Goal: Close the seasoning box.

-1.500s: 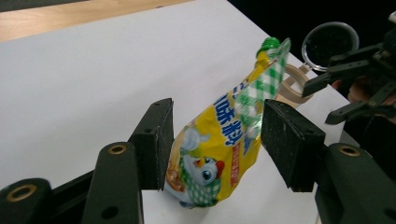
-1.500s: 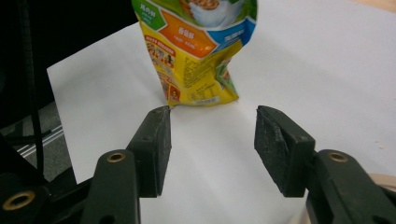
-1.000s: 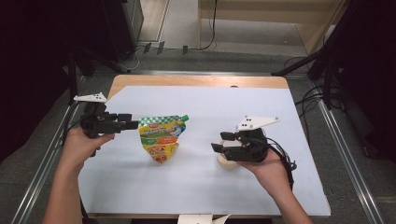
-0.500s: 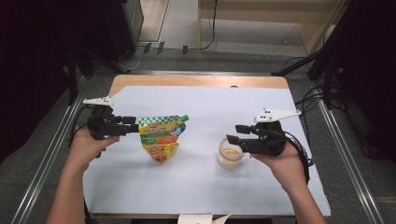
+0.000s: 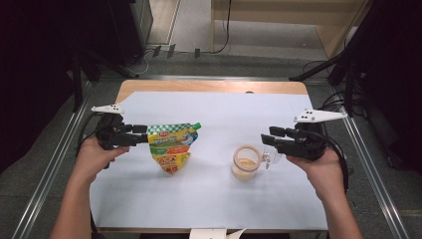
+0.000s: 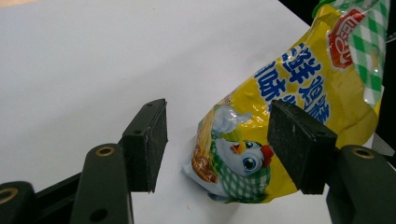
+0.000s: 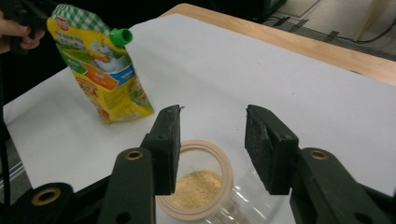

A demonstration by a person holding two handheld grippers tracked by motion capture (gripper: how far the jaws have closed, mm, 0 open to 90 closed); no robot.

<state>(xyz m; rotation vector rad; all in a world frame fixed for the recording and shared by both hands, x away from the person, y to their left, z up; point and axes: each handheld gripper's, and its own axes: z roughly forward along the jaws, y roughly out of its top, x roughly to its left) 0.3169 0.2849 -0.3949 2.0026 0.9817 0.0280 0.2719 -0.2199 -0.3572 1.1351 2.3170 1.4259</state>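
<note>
On the white table (image 5: 214, 199), soft crinkly pouch (image 5: 171, 149) best pinched at top by left gripper (image 5: 141, 135), jaws spread; right gripper (image 5: 268, 139) spread beside cup (image 5: 245, 163).

It looked like a lab or test room set up for recording, not a home; a wooden table (image 5: 214, 85) stood covered by a plain white sheet (image 5: 219, 164); metal rails (image 5: 59, 149) framed it on both sides; black stands (image 5: 348, 69) rose at the dark edges; cables (image 5: 226, 30) trailed across the grey floor (image 5: 189, 64); pale wooden furniture (image 5: 278, 15) stood behind.
</note>
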